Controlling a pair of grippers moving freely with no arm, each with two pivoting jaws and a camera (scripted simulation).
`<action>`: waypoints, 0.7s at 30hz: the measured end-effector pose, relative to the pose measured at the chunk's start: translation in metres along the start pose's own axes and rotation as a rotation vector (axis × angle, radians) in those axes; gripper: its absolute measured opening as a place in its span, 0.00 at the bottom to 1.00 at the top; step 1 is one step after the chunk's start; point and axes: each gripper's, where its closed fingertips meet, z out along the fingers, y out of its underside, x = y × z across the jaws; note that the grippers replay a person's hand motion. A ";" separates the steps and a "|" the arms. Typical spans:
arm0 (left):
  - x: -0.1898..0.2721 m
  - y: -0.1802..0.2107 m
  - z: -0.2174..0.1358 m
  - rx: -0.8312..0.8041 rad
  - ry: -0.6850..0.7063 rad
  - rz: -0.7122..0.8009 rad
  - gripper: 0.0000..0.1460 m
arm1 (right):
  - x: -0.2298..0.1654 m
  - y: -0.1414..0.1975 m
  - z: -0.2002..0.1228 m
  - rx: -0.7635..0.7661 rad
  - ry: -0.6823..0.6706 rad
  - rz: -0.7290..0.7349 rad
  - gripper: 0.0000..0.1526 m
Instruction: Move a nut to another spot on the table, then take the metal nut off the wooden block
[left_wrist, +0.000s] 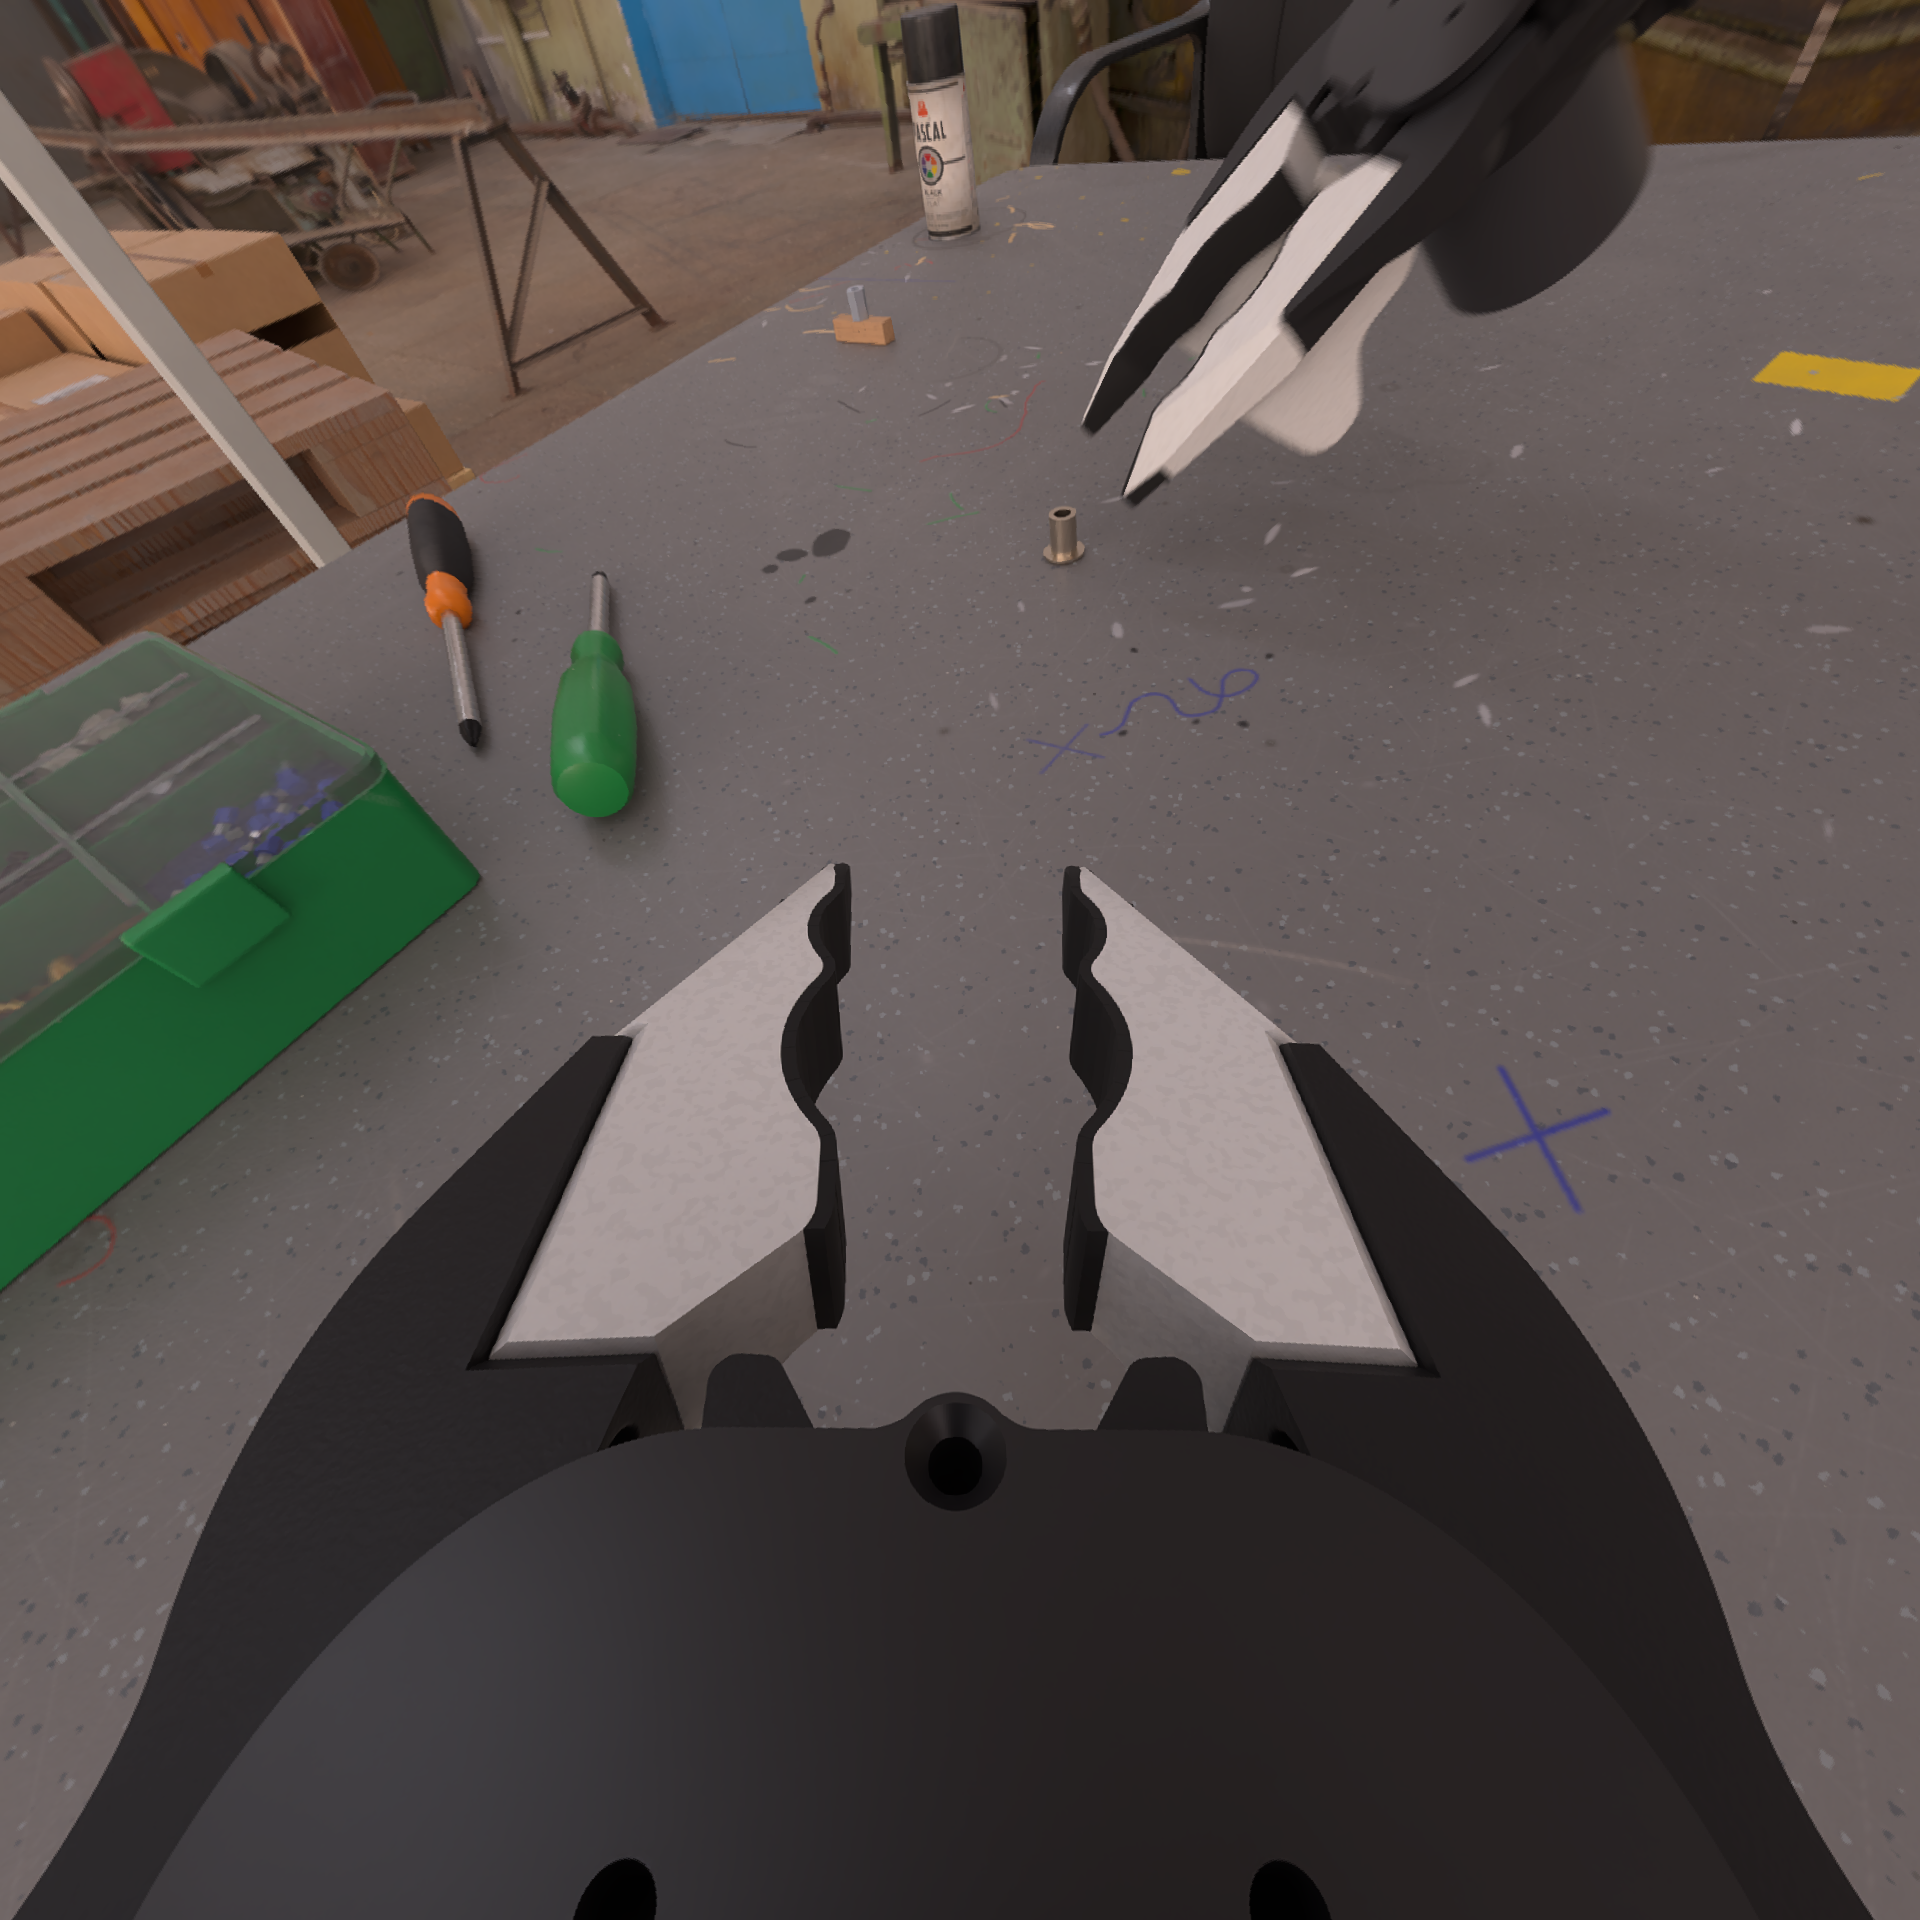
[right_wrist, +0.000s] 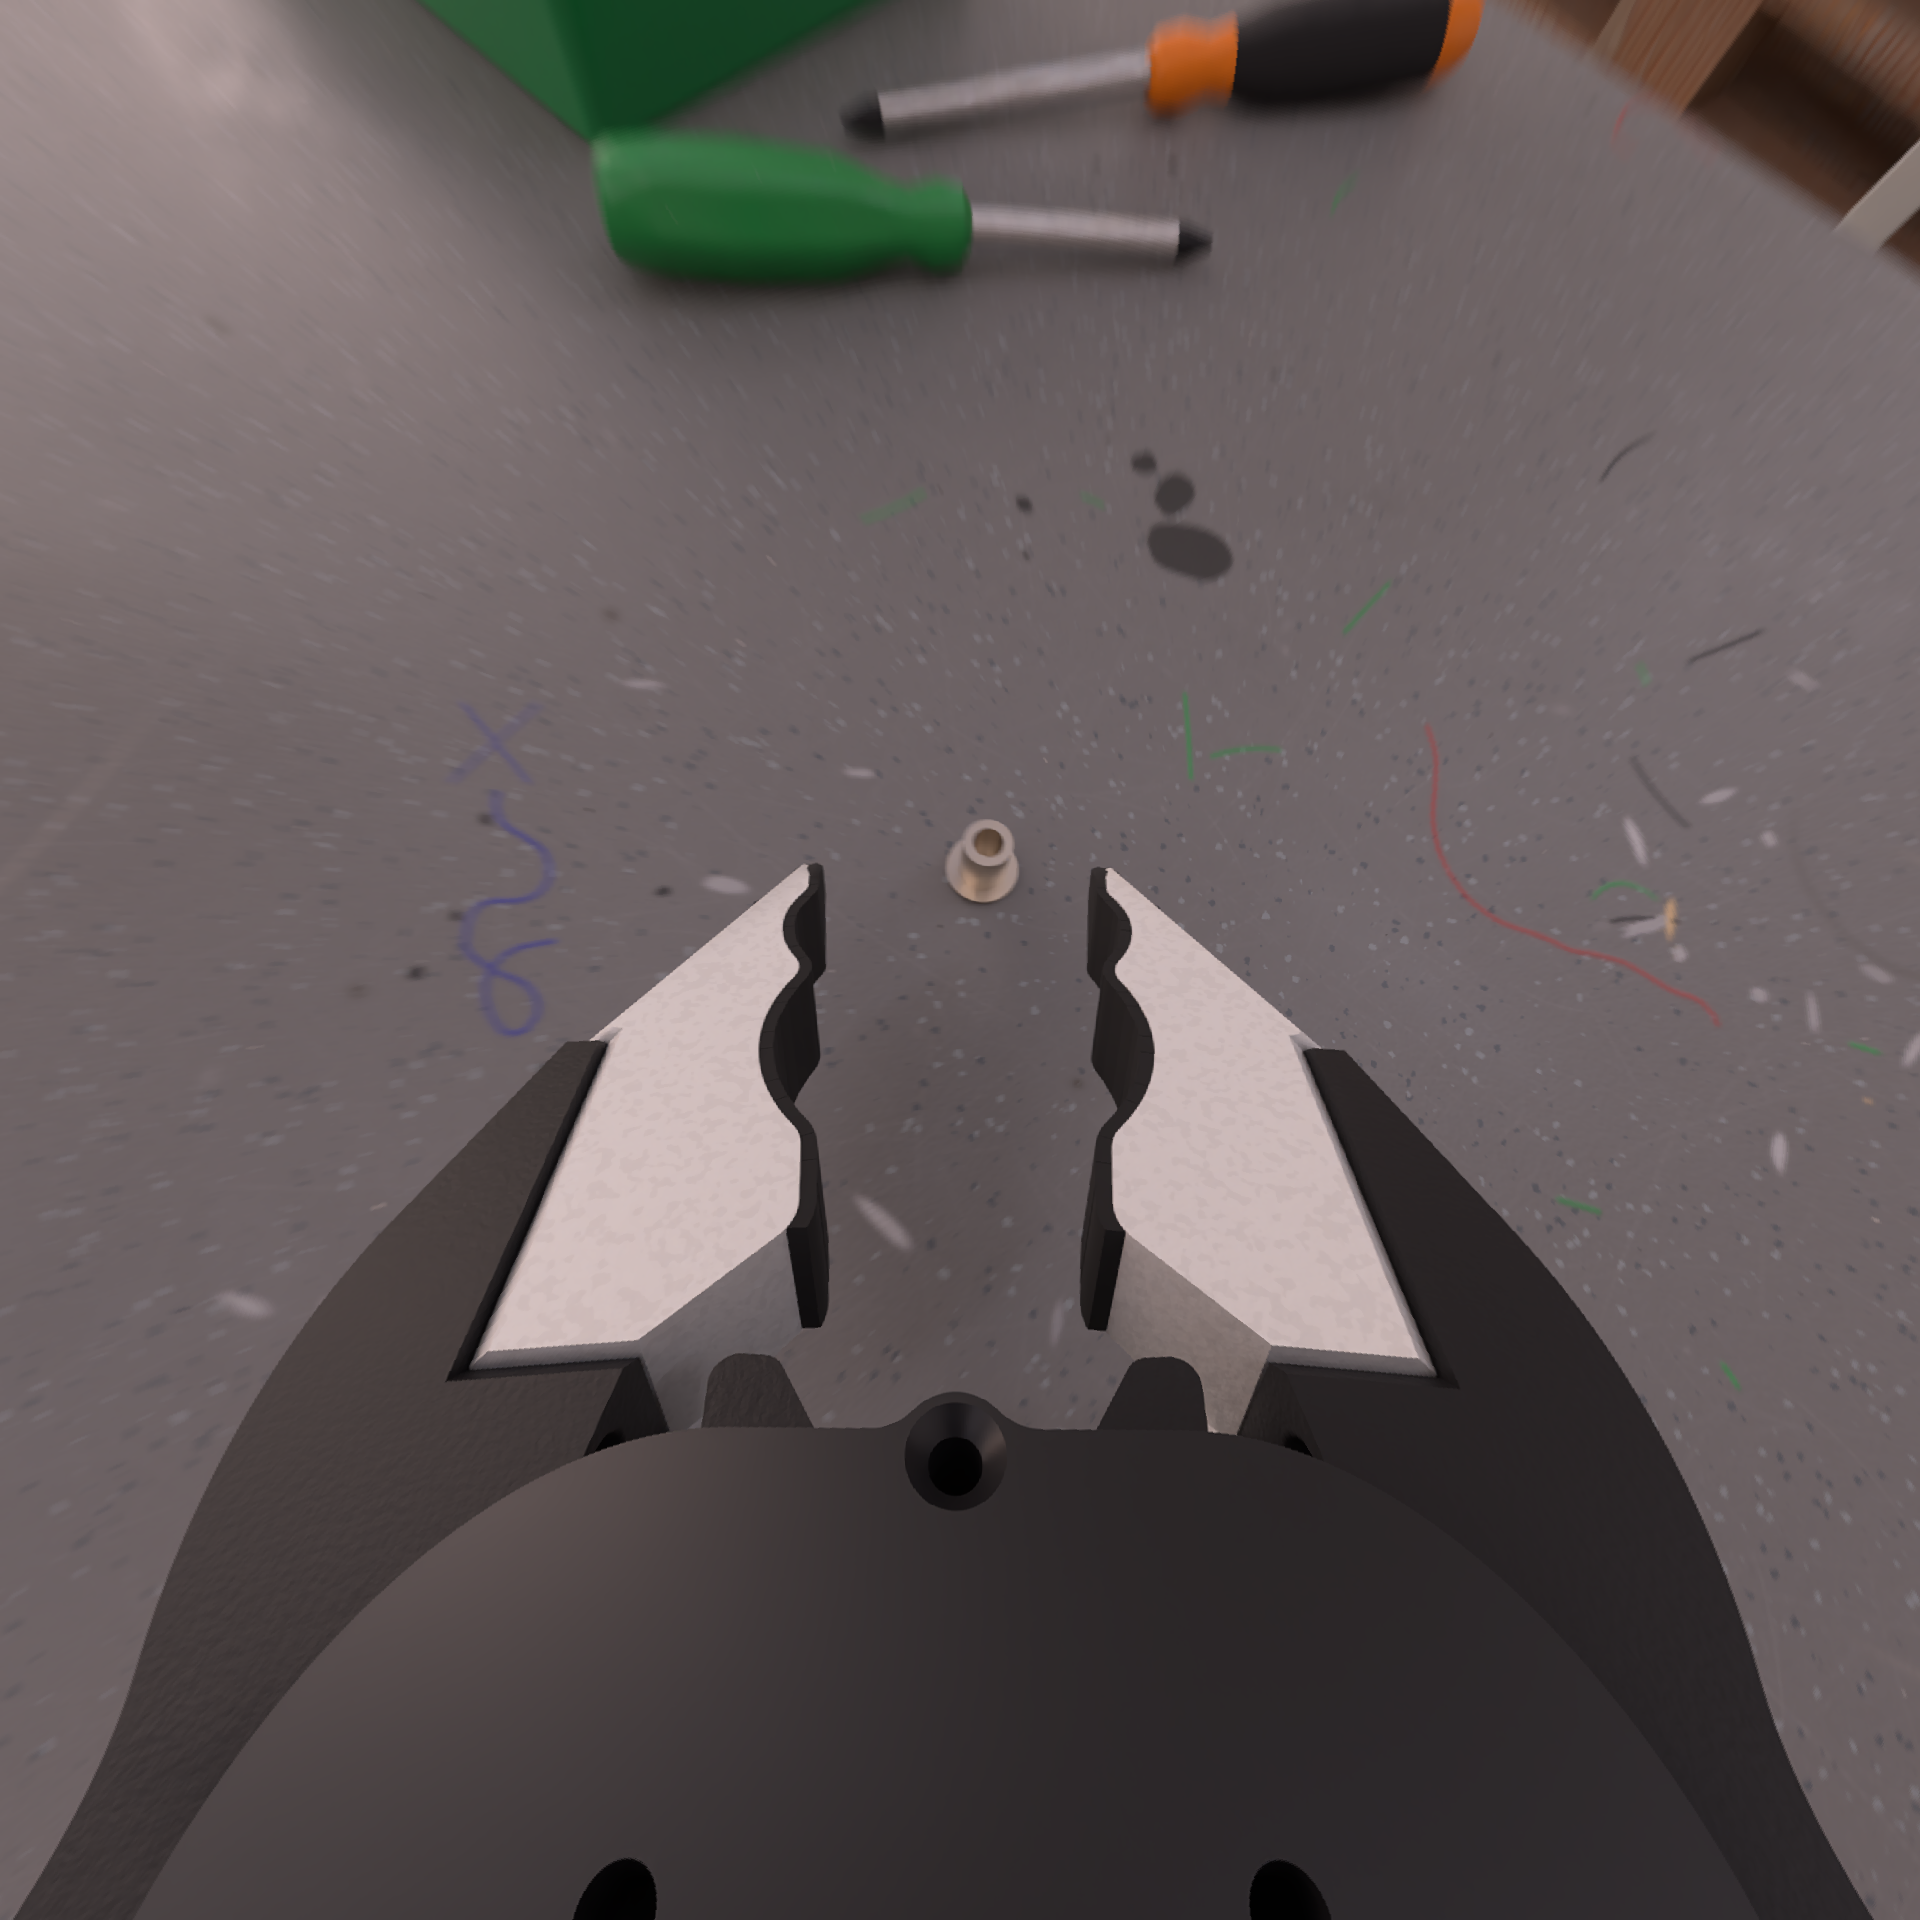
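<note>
**Small flanged nut sits just past your right tongs — easy to tip or knock away**

Your right tongs (right_wrist: 956, 883) are spread apart and hold nothing, with the loose nut (right_wrist: 981, 858) upright on its flange just beyond the fingertips, roughly centred in the gap. It is small and smooth, so if one fingertip touches first as you close, it will likely tip or skid across the counter (right_wrist: 312, 520). Coming in too shallow would push it ahead of you.

Your left tongs (left_wrist: 956, 883) are also apart and empty, well back from the work.

The second nut (left_wrist: 857, 303) stands on the wooden block (left_wrist: 863, 330) far off, near the spray can (left_wrist: 940, 125). The green screwdriver (right_wrist: 790, 213), orange-and-black screwdriver (right_wrist: 1247, 68) and green parts box (left_wrist: 187, 904) lie to one side; nothing blocks your approach.
</note>
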 end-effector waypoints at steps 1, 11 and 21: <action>0.000 -0.001 -0.001 0.003 -0.002 0.003 0.28 | 0.005 0.005 0.010 -0.040 -0.001 0.002 0.35; 0.002 -0.001 -0.001 0.001 0.016 0.012 0.28 | 0.006 0.012 0.034 -0.163 -0.092 -0.029 0.17; 0.000 -0.001 -0.001 0.000 0.010 0.011 0.28 | -0.021 0.000 0.020 -0.111 -0.231 -0.124 0.07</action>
